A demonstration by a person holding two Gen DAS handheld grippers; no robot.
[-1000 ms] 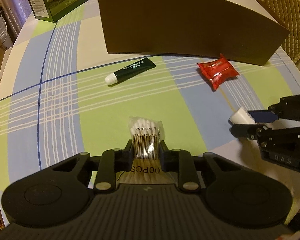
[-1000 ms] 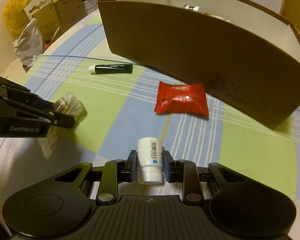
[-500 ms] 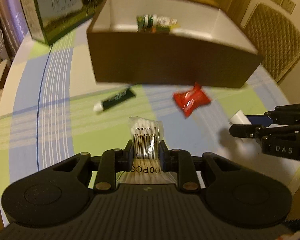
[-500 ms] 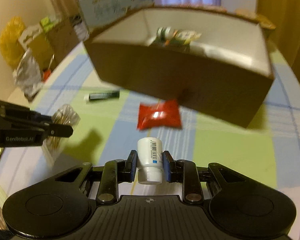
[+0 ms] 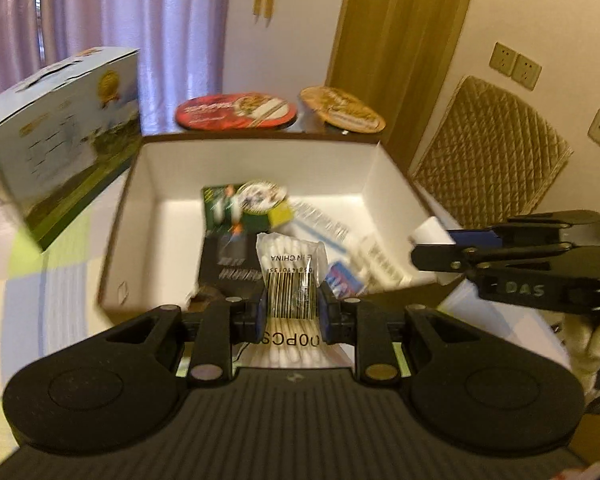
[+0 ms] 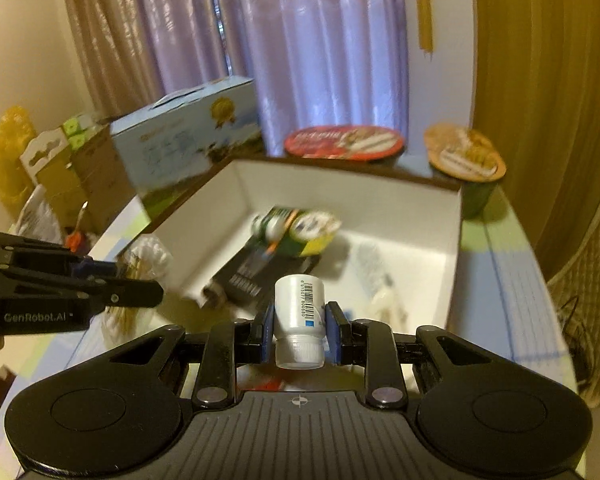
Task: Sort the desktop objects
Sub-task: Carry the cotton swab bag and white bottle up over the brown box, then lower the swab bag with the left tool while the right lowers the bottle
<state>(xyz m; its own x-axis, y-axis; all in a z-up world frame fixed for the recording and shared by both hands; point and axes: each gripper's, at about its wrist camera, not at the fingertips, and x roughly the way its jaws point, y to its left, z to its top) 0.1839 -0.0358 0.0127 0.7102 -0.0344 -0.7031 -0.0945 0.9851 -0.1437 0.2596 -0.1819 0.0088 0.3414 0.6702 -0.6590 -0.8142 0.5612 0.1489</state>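
Observation:
My left gripper (image 5: 292, 312) is shut on a clear bag of cotton swabs (image 5: 290, 268), held up above the near wall of the brown cardboard box (image 5: 256, 156). My right gripper (image 6: 298, 326) is shut on a small white bottle (image 6: 300, 316), also raised over the box's (image 6: 340, 188) near edge. Each gripper shows in the other's view: the right gripper (image 5: 416, 246) at the right with the bottle, the left gripper (image 6: 156, 292) at the left with the swab bag (image 6: 148, 260). Inside the white-lined box lie a green packet (image 5: 244, 204), a black box (image 6: 252, 276) and white items.
A blue and green carton (image 5: 64, 136) stands left of the box. Two lidded cups, red (image 5: 236, 112) and orange (image 5: 342, 110), stand behind the box. A quilted chair back (image 5: 492, 152) is at the right. Bags and boxes (image 6: 56, 168) crowd the far left, beyond the checked tablecloth (image 6: 500, 276).
Both grippers have risen with their loads and tilted up towards the box, whose inside now fills the views. The dark tube and the red packet on the cloth have dropped out of sight.

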